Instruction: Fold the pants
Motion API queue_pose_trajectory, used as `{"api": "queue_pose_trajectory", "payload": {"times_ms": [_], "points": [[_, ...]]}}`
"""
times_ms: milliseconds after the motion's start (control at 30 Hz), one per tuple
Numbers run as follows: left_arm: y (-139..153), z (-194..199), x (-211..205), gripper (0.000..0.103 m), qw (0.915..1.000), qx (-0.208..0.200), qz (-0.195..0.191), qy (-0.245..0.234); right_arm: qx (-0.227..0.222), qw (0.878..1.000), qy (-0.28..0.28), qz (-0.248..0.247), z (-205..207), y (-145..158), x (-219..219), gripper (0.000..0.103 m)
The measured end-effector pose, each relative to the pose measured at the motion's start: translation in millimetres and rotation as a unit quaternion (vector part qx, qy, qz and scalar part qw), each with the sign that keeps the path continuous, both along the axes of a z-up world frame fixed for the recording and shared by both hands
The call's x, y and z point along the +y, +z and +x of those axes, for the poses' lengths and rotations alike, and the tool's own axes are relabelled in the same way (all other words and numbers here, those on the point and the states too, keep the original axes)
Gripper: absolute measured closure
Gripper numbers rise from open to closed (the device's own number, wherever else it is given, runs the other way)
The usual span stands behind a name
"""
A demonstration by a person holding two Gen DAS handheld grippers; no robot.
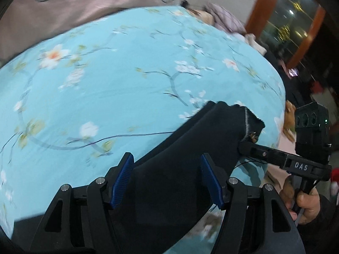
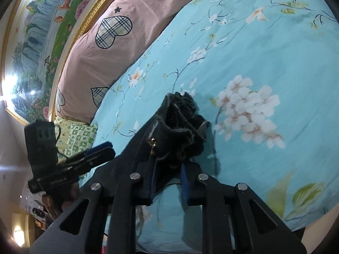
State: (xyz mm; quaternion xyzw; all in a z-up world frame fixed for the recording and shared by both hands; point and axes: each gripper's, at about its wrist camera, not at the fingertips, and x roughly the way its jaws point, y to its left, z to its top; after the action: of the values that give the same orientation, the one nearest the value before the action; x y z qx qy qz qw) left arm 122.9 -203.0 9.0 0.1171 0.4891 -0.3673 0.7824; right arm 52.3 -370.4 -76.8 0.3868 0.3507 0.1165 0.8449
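Observation:
The dark navy pants [image 1: 169, 180] hang over a bed with a light blue floral sheet [image 1: 106, 84]. My left gripper [image 1: 167, 180] is open, its blue pads on either side of the cloth without pinching it. My right gripper [image 1: 243, 145] comes in from the right and is shut on the bunched waistband. In the right wrist view the right gripper [image 2: 169, 177] is shut on the gathered waistband [image 2: 182, 127], with a small metal zipper pull [image 2: 152, 142] showing. The left gripper [image 2: 99, 150] shows at the left beside the cloth, held by a hand.
A pink pillow with plaid hearts [image 2: 110, 42] lies along the bed's far side below a framed landscape picture [image 2: 38, 42]. A small green patterned pillow [image 2: 78, 137] sits beside it. Other clothes [image 1: 222, 19] lie at the bed's far end near a wooden-framed glass door [image 1: 286, 21].

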Motion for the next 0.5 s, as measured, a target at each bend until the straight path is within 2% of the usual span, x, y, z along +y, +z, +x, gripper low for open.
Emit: {"api": "queue_pose_trajectory", "payload": {"times_ms": [167, 333, 367, 467, 500], "points": [[-15.0, 14.4, -34.3, 0.038, 0.9986, 0.022, 0.015, -0.045, -0.007, 1.0, 0.003, 0.015, -2.3, -10.0, -4.2, 0.083], [-17.8, 24.5, -64.9, 0.039, 0.996, 0.023, 0.025, -0.082, -0.006, 0.999, 0.019, 0.031, 0.1, -11.1, -6.0, 0.079], [-18.8, 27.5, -68.9, 0.043, 0.9957, 0.028, 0.024, -0.085, -0.008, 0.999, 0.021, 0.028, -0.2, -10.4, -5.8, 0.078], [-24.8, 33.6, -80.2, 0.064, 0.9925, 0.052, 0.022, -0.109, -0.008, 1.0, 0.023, 0.015, -1.0, -9.0, -3.5, 0.078], [-26.8, 33.8, -82.9, 0.064, 0.9919, 0.05, 0.027, -0.114, -0.009, 1.0, 0.023, 0.014, -0.8, -8.8, -2.7, 0.078]]}}
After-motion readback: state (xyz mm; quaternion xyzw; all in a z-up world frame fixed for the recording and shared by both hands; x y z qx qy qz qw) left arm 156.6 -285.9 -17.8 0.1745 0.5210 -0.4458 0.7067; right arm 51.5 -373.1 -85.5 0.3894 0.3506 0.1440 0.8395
